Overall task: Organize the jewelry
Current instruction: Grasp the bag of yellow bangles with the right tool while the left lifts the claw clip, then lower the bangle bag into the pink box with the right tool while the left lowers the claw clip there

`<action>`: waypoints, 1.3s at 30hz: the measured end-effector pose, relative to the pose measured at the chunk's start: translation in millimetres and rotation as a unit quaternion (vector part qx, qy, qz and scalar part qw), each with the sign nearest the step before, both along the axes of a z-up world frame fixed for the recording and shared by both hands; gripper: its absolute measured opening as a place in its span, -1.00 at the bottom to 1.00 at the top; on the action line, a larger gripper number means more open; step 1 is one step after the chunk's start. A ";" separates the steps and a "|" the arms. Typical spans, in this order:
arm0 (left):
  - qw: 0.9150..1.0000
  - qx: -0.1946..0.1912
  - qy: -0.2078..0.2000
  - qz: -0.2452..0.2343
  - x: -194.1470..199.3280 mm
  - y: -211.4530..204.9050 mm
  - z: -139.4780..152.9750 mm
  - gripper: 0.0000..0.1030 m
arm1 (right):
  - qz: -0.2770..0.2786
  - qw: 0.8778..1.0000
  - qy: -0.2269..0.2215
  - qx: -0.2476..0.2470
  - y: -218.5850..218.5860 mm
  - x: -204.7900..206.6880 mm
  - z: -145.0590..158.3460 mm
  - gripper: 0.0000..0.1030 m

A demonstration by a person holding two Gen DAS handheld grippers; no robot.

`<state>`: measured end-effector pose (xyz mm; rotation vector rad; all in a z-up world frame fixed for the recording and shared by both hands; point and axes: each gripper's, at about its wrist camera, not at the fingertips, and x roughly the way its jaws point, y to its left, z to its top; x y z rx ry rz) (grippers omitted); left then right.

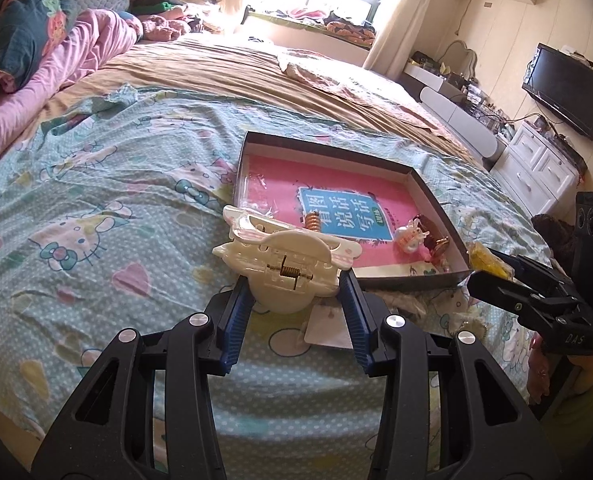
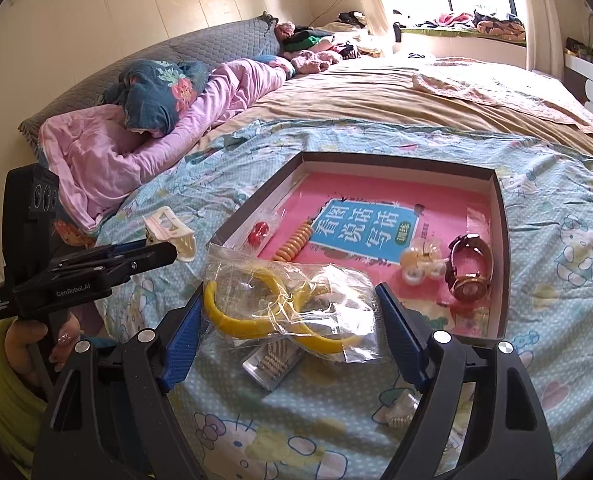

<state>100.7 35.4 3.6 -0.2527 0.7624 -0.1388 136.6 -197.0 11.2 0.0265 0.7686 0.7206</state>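
Bedspread (image 1: 96, 184) shows a half-filled box (image 2: 503, 240) holding a watch (image 2: 470, 268); left gripper (image 1: 296, 280) clamps a cream clip (image 1: 292, 256), right gripper (image 2: 292, 316) spread around bagged yellow bangles (image 2: 256, 312), both unplaced.

- My left gripper (image 1: 296, 284) is carrying a cream hair claw (image 1: 286, 258), which is blocking the tray's near wall (image 1: 412, 278) ahead.
- Bare pink tray floor (image 2: 376, 188) is lying open beyond the watch (image 2: 469, 267) and small clip (image 2: 422, 264).
- My right gripper (image 2: 292, 316) is straddling the bagged yellow bangles (image 2: 280, 308).
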 end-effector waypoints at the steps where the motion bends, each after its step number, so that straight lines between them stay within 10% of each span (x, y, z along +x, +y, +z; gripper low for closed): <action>1: 1.000 0.000 -0.001 -0.001 2.0 -1.6 1.0 -0.32 | -0.002 1.000 -0.001 0.002 -1.2 1.6 0.9 0.54; 39: 0.996 0.017 0.037 -0.082 91.7 -67.7 -24.5 -0.32 | -0.148 0.989 -0.020 0.009 -78.4 61.0 -1.1 0.54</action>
